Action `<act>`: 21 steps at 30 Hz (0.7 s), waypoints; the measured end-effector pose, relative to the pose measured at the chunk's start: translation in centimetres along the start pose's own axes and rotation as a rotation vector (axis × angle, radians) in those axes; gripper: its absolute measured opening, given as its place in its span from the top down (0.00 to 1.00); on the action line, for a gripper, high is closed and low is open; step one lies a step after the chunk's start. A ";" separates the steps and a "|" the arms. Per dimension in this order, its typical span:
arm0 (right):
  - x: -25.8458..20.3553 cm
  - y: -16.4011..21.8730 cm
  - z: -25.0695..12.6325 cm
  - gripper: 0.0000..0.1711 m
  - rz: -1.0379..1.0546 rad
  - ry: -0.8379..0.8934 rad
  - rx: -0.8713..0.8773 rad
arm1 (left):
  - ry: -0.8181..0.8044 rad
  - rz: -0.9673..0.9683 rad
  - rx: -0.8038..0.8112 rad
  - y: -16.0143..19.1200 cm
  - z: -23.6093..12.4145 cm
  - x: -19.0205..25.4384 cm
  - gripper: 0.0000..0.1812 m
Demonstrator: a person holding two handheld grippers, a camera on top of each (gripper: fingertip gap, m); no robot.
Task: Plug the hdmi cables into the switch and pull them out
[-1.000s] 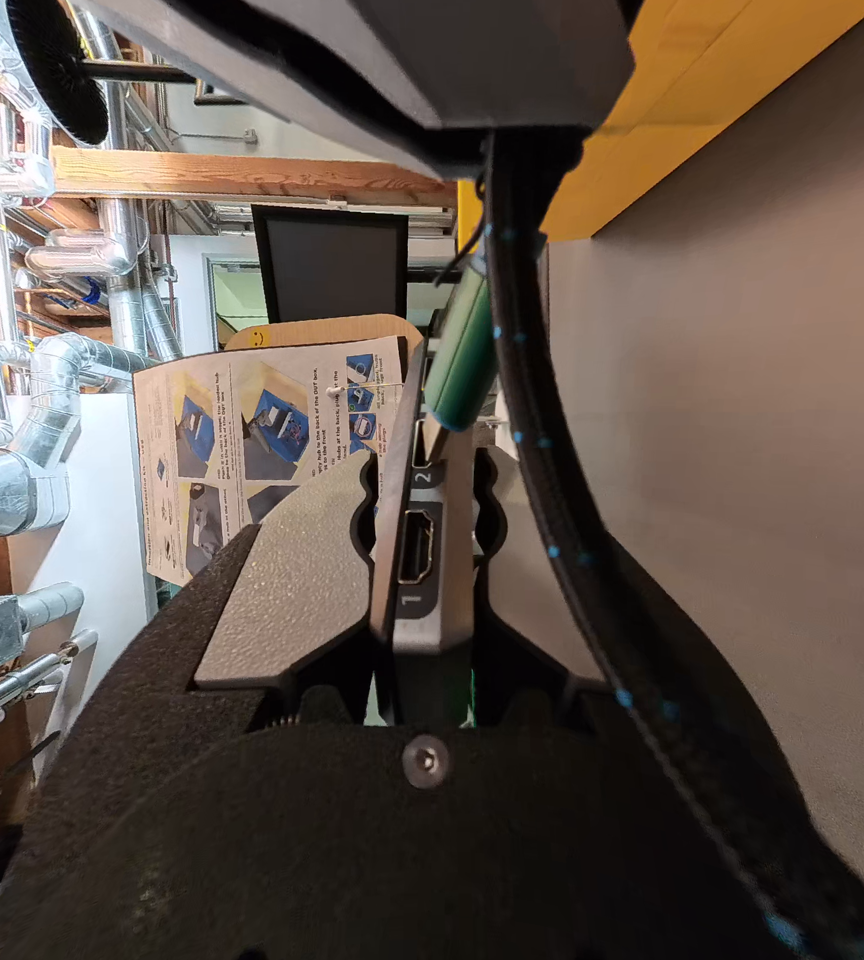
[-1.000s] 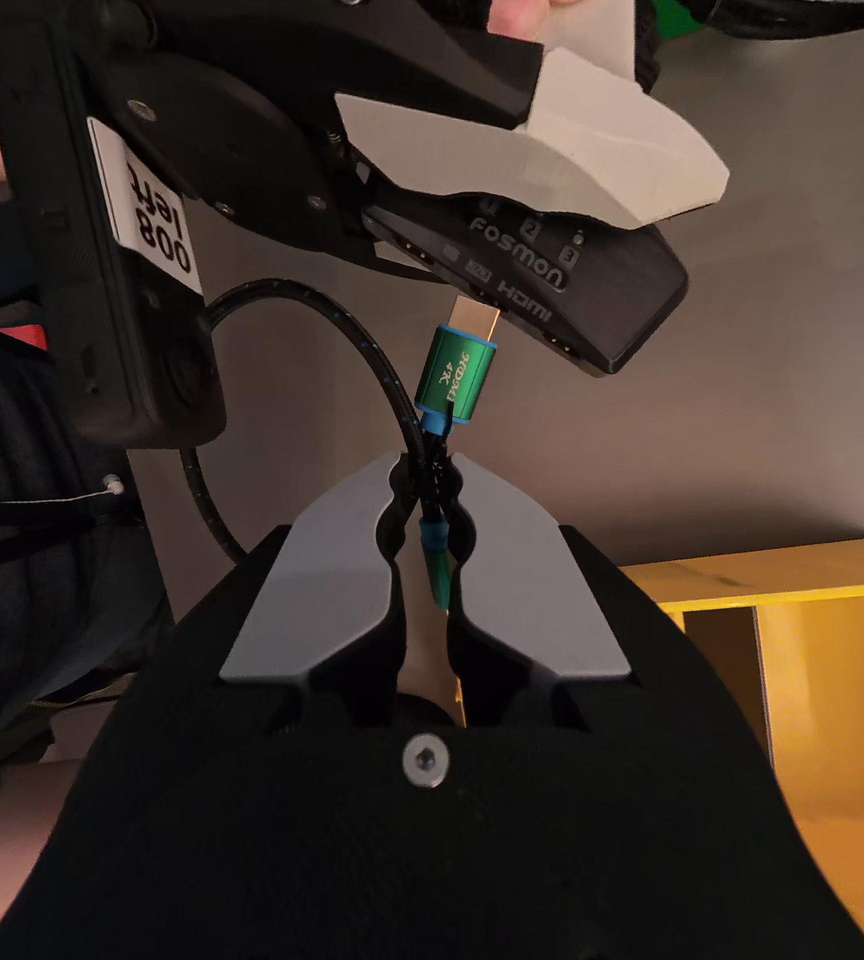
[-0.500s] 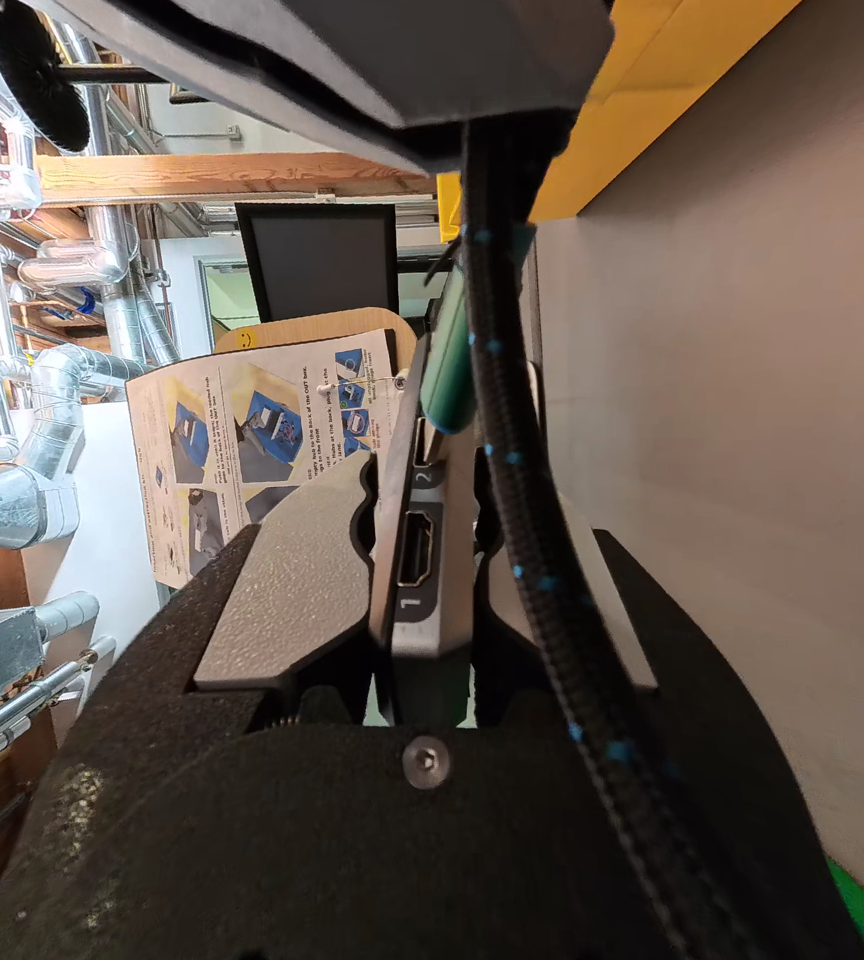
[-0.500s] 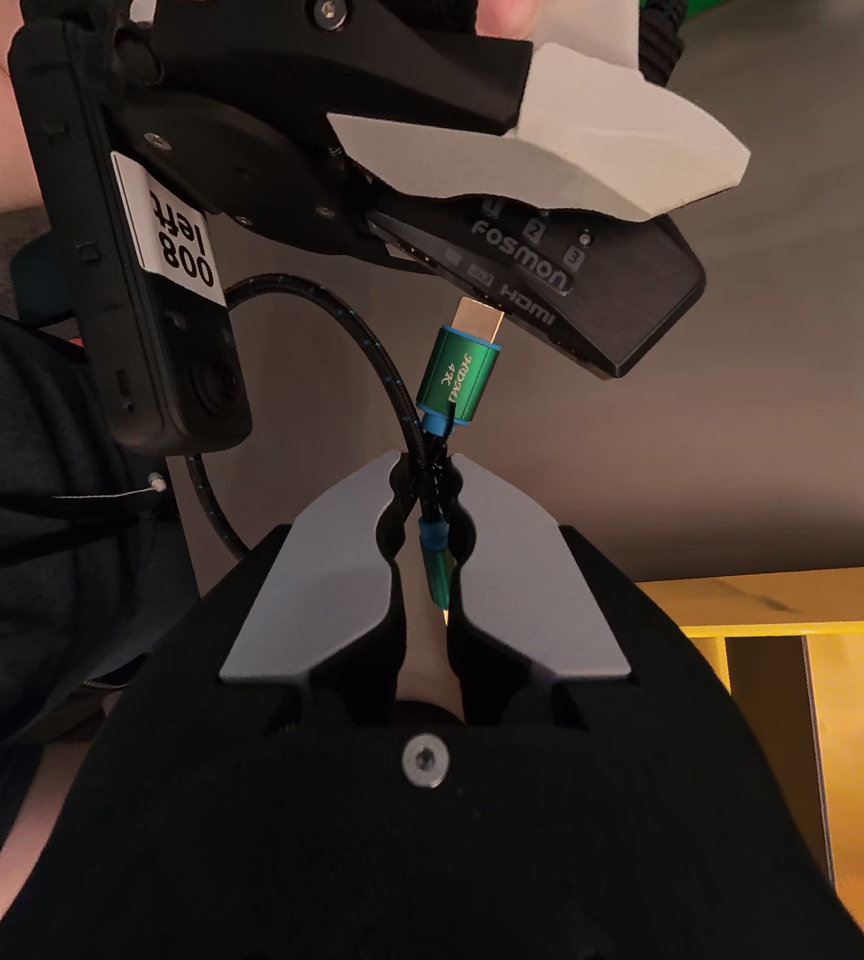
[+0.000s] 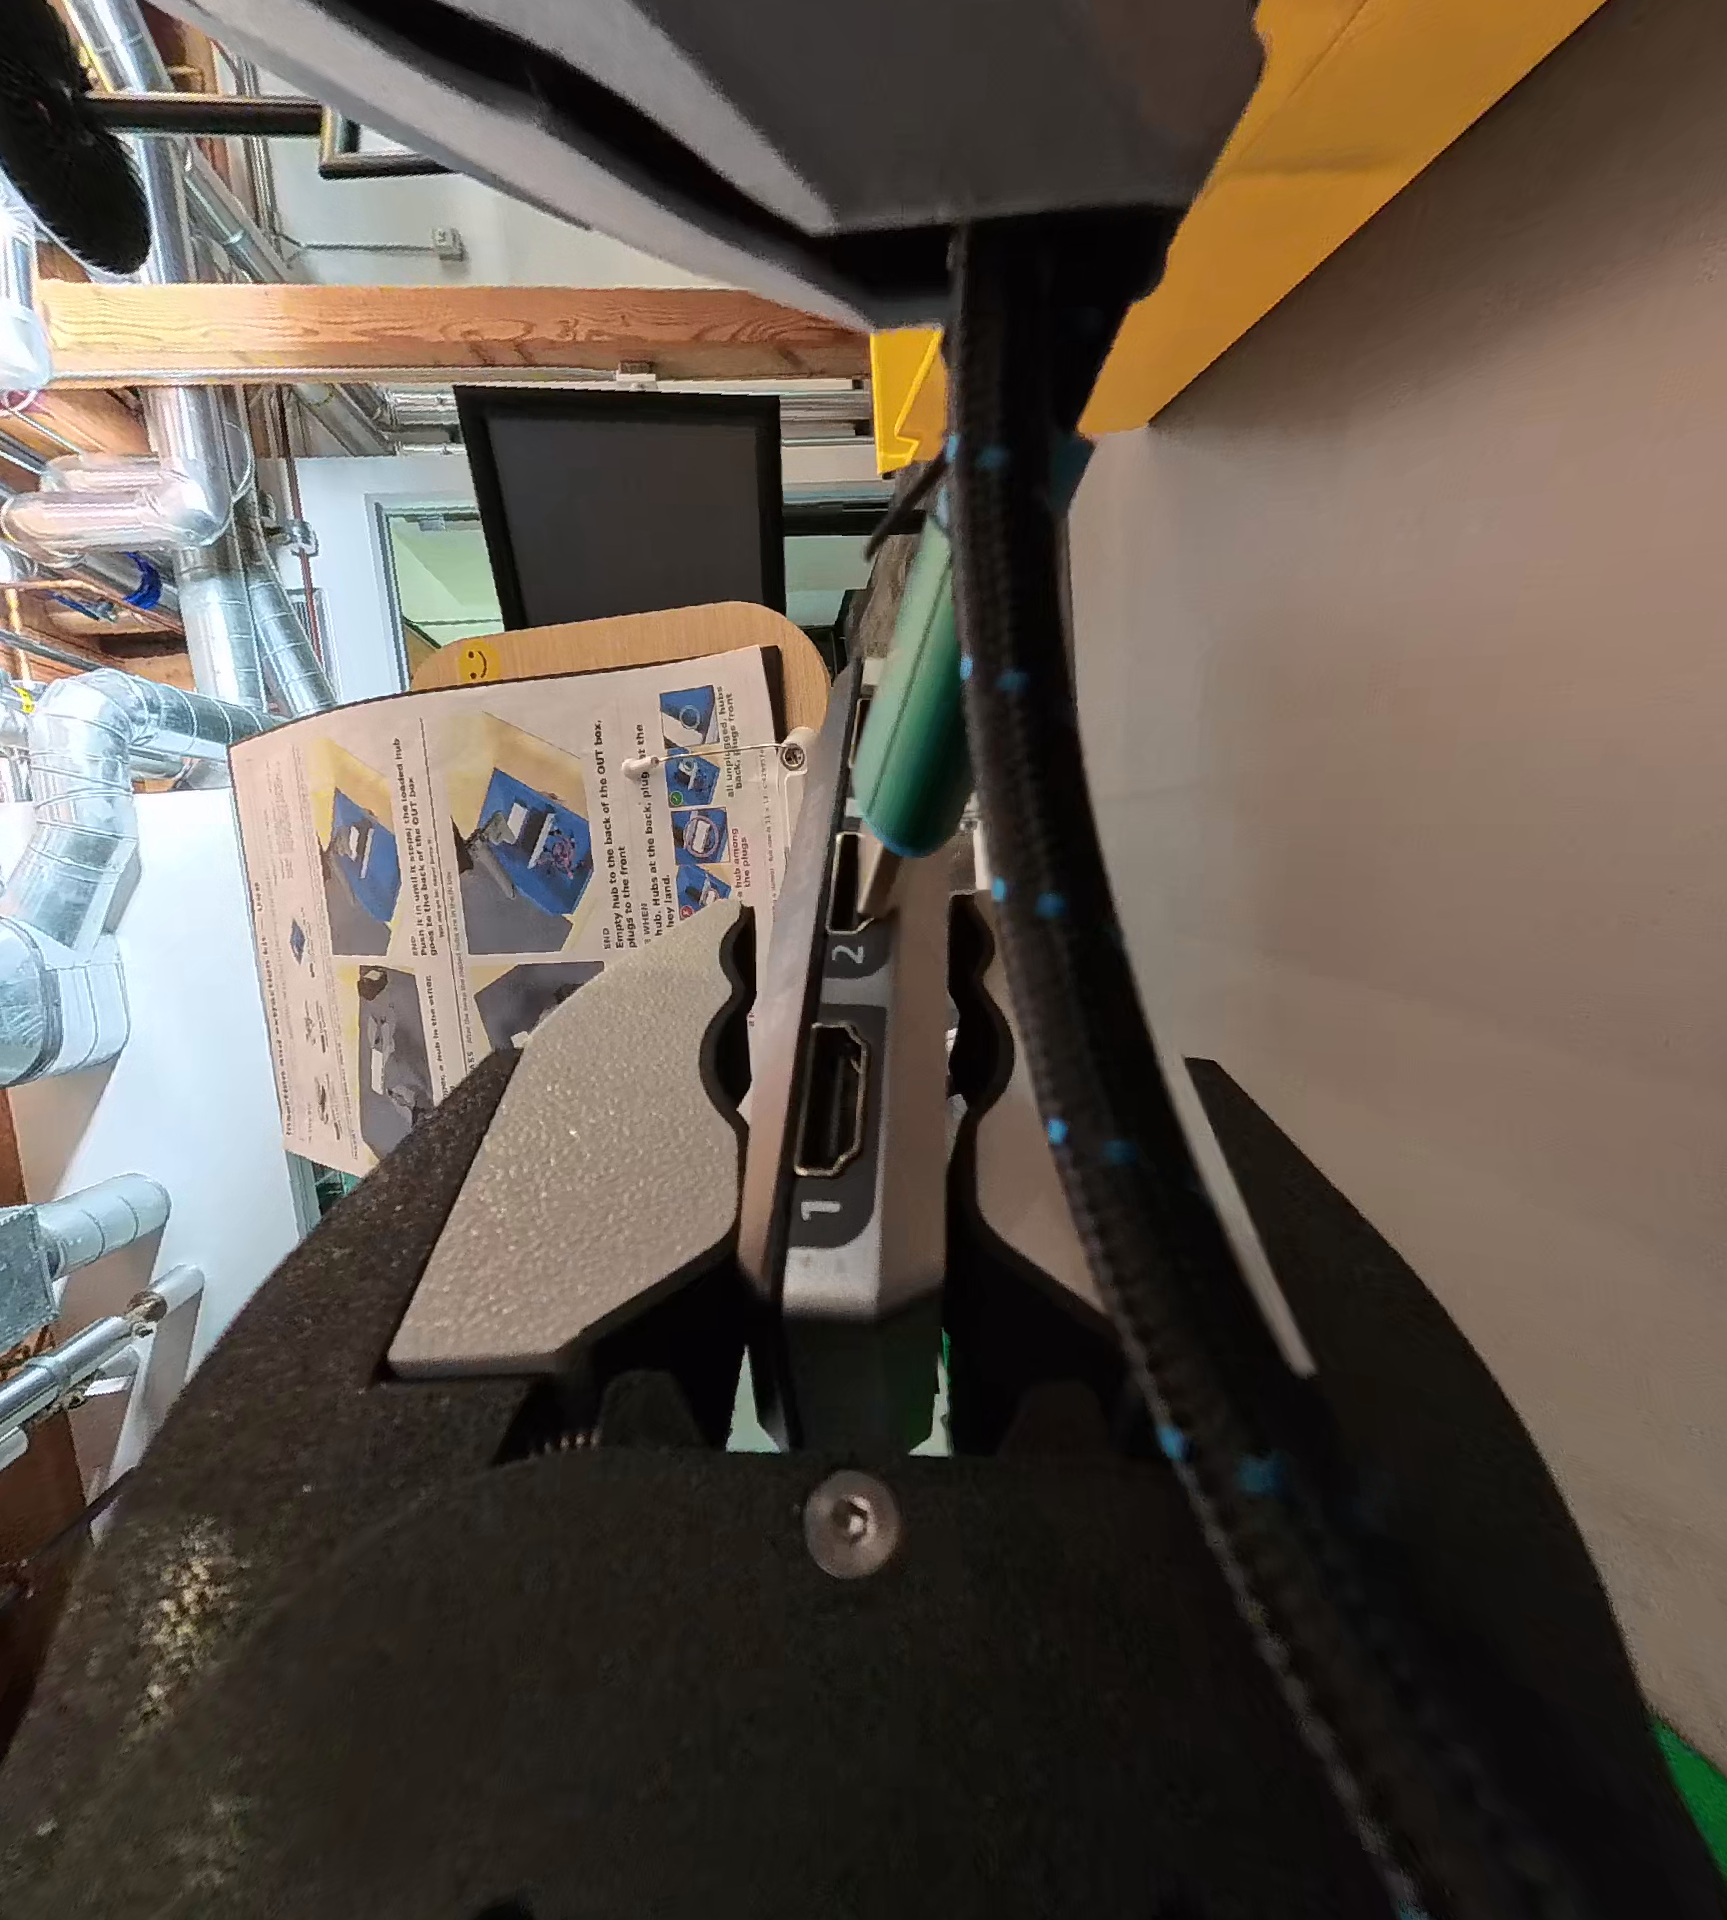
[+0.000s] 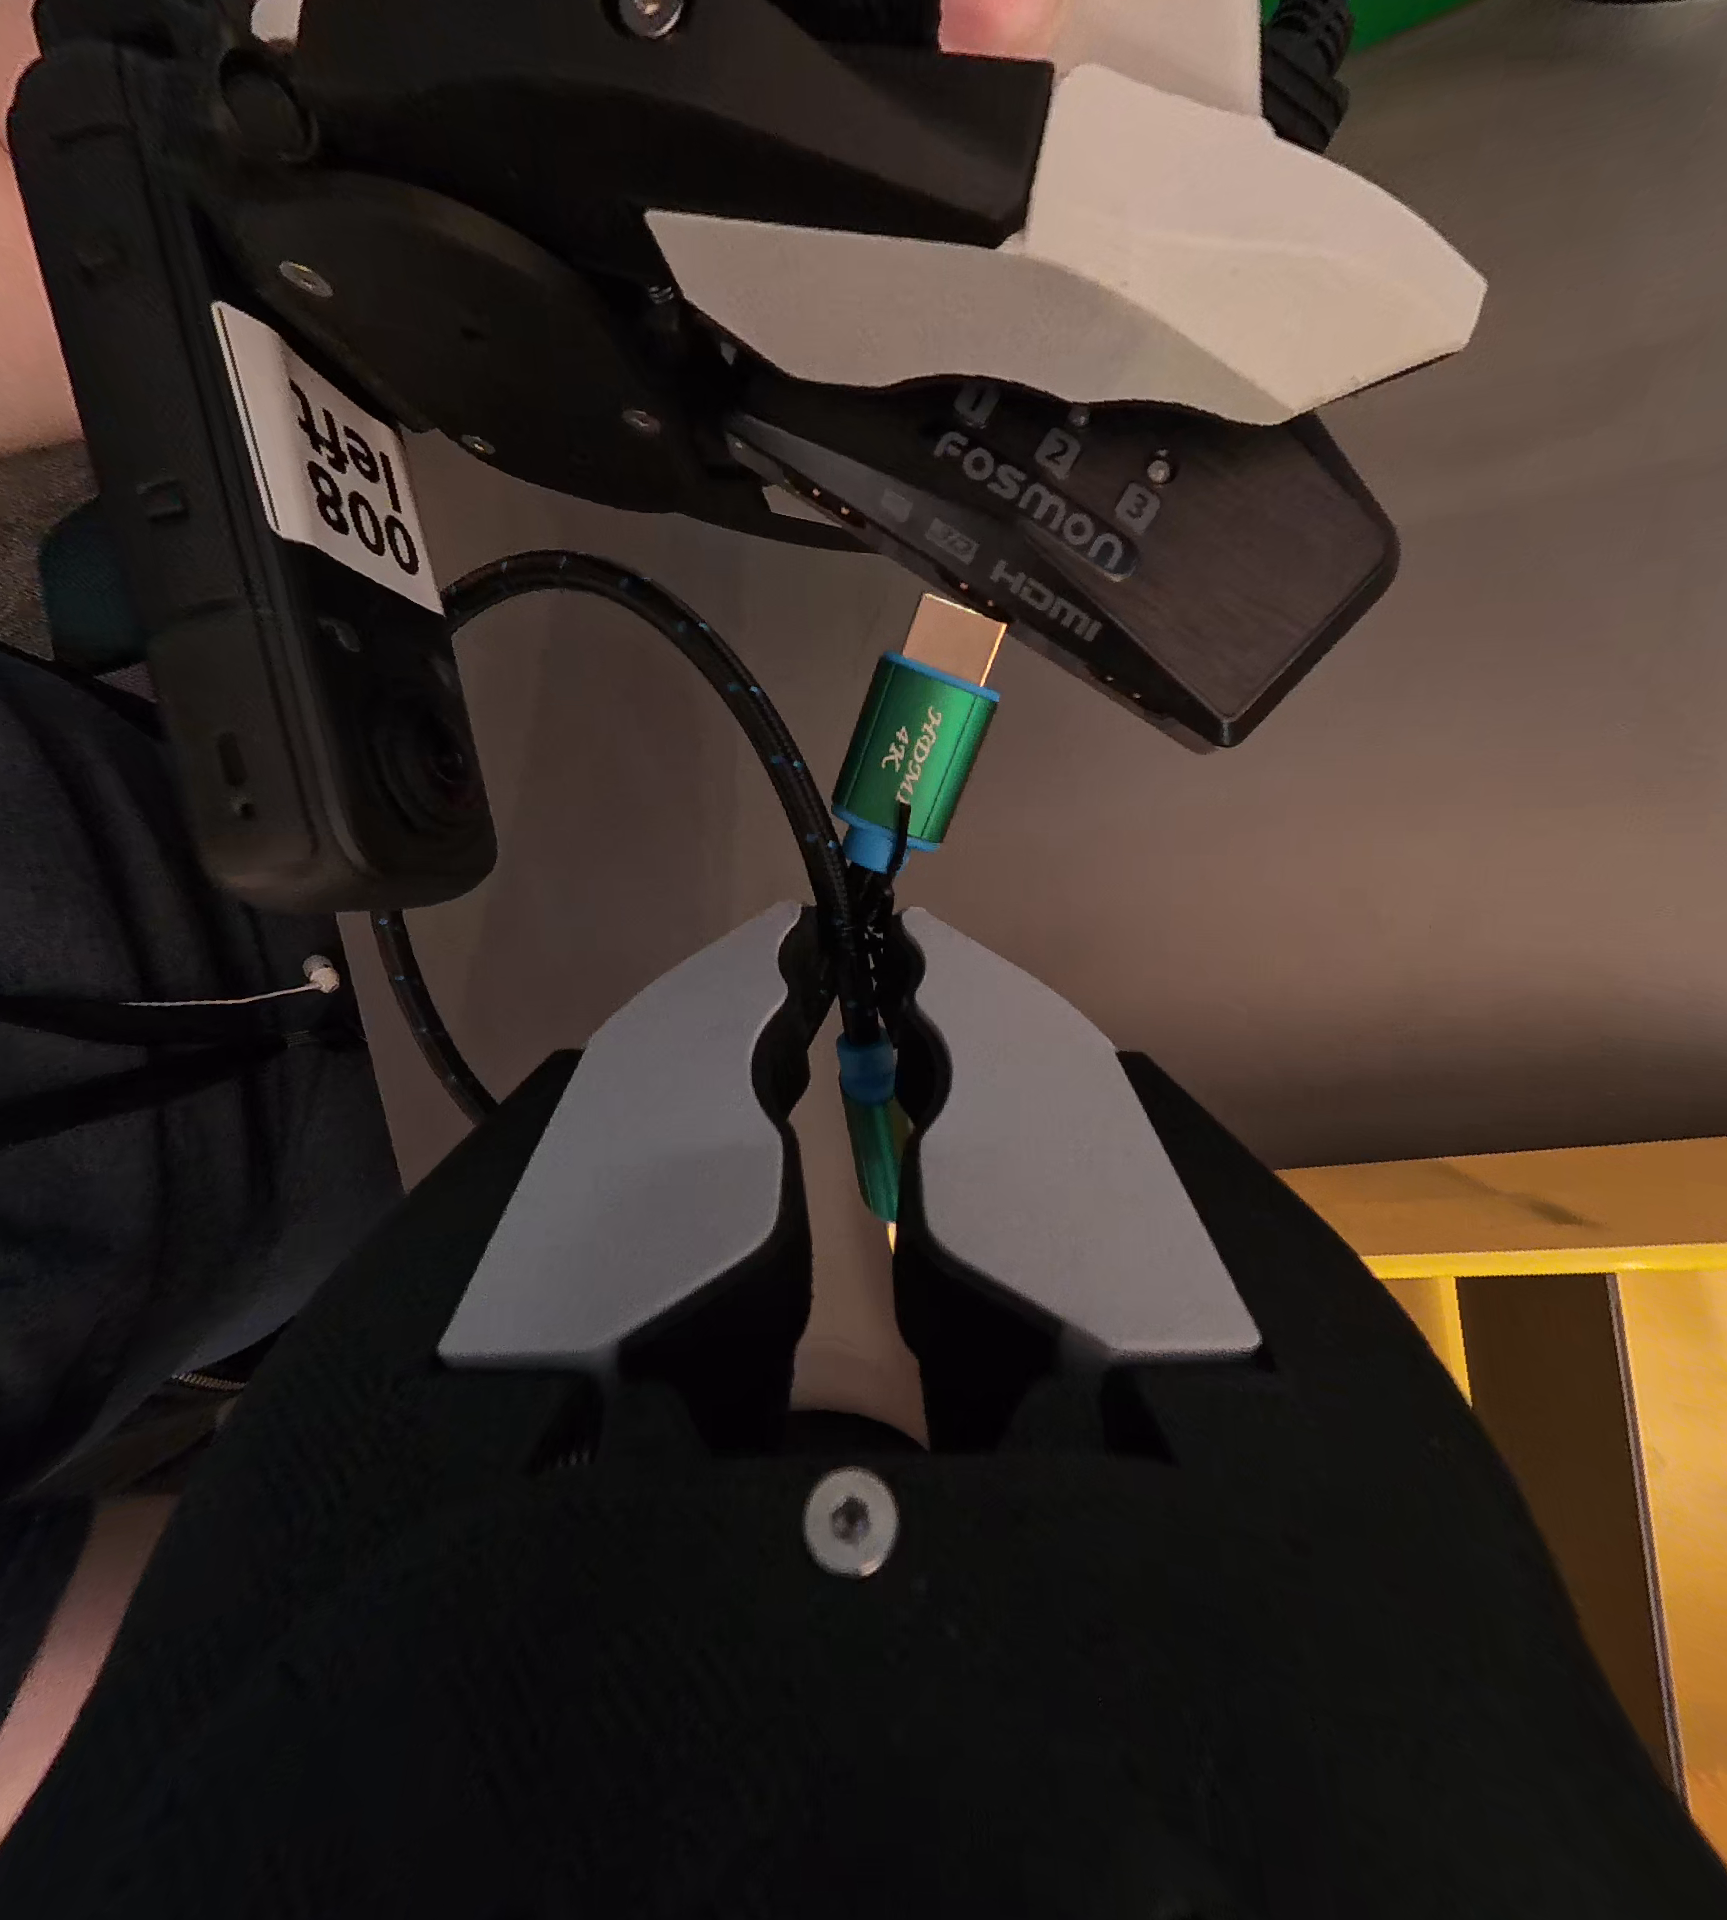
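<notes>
The right gripper (image 6: 854, 935) has its jaws clenched on the braided cable (image 6: 864, 966) just behind the green plug (image 6: 916, 753), keeping it stiff for aiming. The plug's tip meets a port on the switch (image 6: 1202, 582), which the left gripper (image 5: 854, 997) clamps steady, ports facing out.

Open grey wall (image 6: 1461, 883) behind and to the right of the switch (image 6: 1243, 613); free passage there. Under the switch, way barred by the green plug (image 6: 916, 758) at its port edge and the looping cable (image 6: 734, 686) to the left. Left side blocked by the left gripper (image 6: 1098, 343) with its camera (image 6: 360, 748). Lower right closed off by a yellow shelf (image 6: 1565, 1205).
</notes>
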State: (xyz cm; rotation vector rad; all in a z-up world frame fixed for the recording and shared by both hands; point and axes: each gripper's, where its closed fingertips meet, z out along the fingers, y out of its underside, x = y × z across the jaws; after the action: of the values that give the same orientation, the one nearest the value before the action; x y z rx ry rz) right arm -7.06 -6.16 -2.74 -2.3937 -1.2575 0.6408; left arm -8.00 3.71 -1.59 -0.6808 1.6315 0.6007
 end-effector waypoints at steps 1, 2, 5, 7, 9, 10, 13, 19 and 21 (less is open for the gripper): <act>0.0 0.0 0.0 0.93 0.000 0.000 0.000 | -0.001 0.001 -0.001 0.0 0.0 0.0 0.80; 0.0 0.0 0.0 0.93 0.002 0.000 0.000 | 0.000 0.000 -0.001 0.0 0.0 0.0 0.80; 0.0 0.0 0.0 0.93 0.005 -0.003 0.001 | 0.002 0.002 -0.004 0.0 0.1 0.1 0.80; 0.0 0.0 0.0 0.93 0.004 -0.003 0.001 | 0.003 0.003 -0.002 0.0 0.1 0.1 0.80; 0.1 0.0 0.0 0.93 0.003 -0.001 0.003 | 0.009 0.000 -0.002 0.0 0.1 0.2 0.80; 0.1 -0.1 -0.1 0.93 0.005 0.001 0.007 | 0.010 0.000 -0.001 0.0 0.1 0.3 0.80; 0.2 0.0 0.0 0.93 0.011 0.001 0.002 | 0.011 -0.001 0.000 -0.1 0.2 0.3 0.80; 0.0 0.0 0.1 0.93 0.021 -0.013 0.000 | 0.008 0.010 -0.003 -0.1 0.2 0.3 0.80; 0.0 0.1 0.2 0.93 0.028 -0.023 -0.001 | 0.008 0.014 -0.003 -0.1 0.2 0.4 0.80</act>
State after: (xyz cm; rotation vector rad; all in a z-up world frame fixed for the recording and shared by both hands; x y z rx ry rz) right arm -7.10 -6.19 -2.92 -2.4155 -1.2358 0.6776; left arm -7.86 3.76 -1.99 -0.6749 1.6439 0.6118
